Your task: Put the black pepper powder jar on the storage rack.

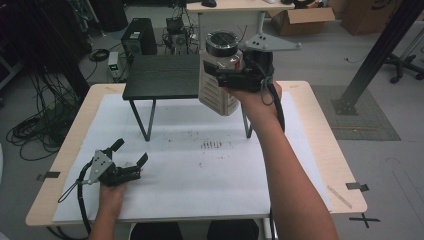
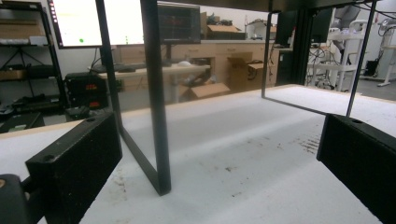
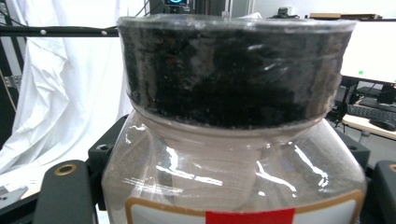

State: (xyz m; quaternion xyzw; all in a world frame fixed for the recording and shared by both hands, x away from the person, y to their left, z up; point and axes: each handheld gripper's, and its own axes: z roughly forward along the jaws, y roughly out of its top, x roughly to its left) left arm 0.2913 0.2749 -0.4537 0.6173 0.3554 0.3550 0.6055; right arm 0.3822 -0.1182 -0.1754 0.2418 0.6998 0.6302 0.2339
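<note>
Jar clamped in right tool, label partly hidden; left tool agape.

Right hand-held gripper raised, clamped, left hand-held gripper apparently resting, jaws apart

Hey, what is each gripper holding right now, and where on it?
The right gripper clamps the clear jar just below its black lid. The left gripper holds nothing.
</note>
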